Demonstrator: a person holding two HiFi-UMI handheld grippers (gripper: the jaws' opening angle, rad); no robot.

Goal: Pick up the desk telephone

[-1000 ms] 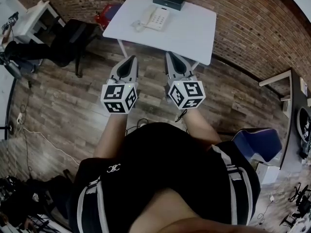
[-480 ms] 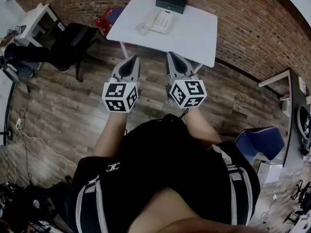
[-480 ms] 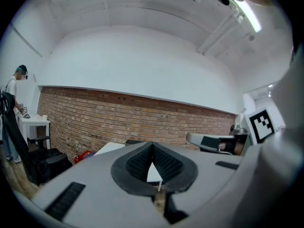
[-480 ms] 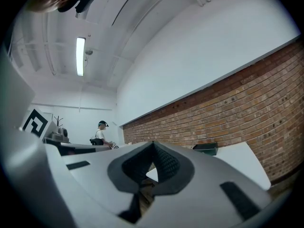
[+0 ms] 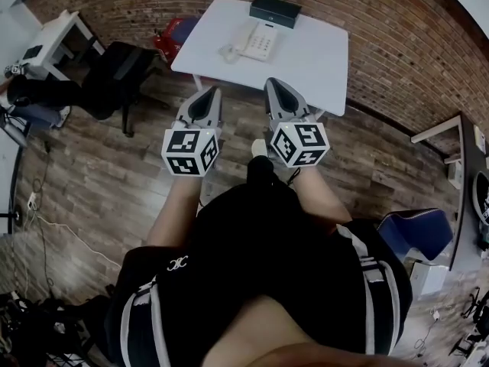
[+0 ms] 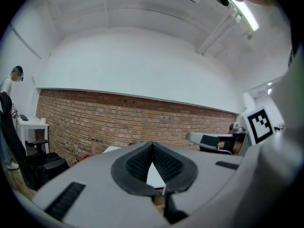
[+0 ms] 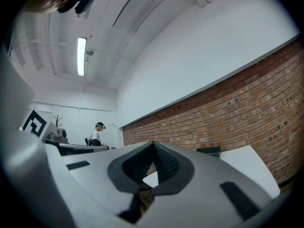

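Observation:
The white desk telephone [image 5: 257, 40] lies with its coiled cord on a white table [image 5: 309, 60] at the top of the head view, beside a black box [image 5: 275, 10]. Both grippers are held side by side over the wooden floor, short of the table's near edge and pointing toward it. My left gripper [image 5: 213, 90] is shut with nothing in it, and so is my right gripper [image 5: 272, 82]. In the left gripper view the closed left gripper [image 6: 152, 144] hides the phone. The right gripper view shows the shut right gripper [image 7: 153, 143], the black box [image 7: 209, 150] and the table [image 7: 249, 170].
A black office chair [image 5: 114, 63] and a red object [image 5: 177, 29] stand left of the table, with a small white desk [image 5: 53, 33] further left. A blue chair [image 5: 412, 232] is at the right. A brick wall [image 5: 397, 44] runs behind the table. A person [image 7: 99, 132] stands far off.
The table and phone have drawn nearer in the head view as the person steps toward them. Both grippers keep their pose and stay shut.

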